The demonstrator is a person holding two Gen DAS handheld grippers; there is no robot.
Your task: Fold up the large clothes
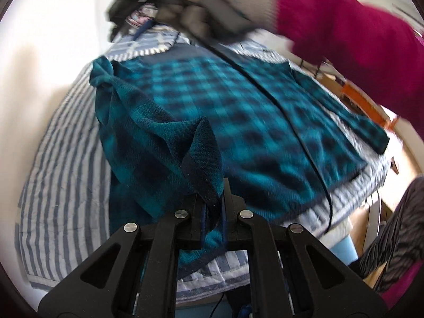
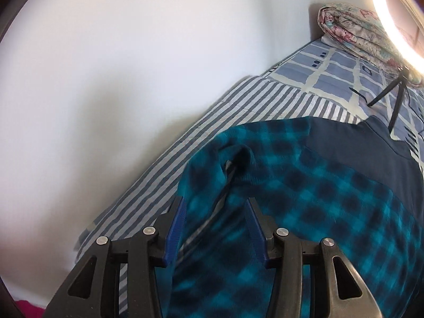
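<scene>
Fleece, teal and navy in a plaid check with a dark zip down its front, lies spread across the blue-and-white striped quilt (image 1: 55,175) of a bed against a pale wall; this plaid fleece jacket (image 1: 238,111) is the garment I am folding. My left gripper (image 1: 212,198) is clamped tight on a bunched fold of its near edge, the cloth pinched between the pads and lifted slightly off the bed. My right gripper (image 2: 215,212) stands about half open over the jacket near the zip and a rumpled dark cuff; nothing is pressed between its blue pads (image 2: 176,228), though motion blur leaves me unsure how close they sit to the cloth. From the left camera, a white-gloved hand (image 1: 212,2) in a magenta sleeve carries that gripper across the far end of the bed.

To do this step well, I judge the right gripper should bite a clean edge opposite the left's hold, then both lift together, keeping the fleece taut so the fold lands flat and square.
</scene>
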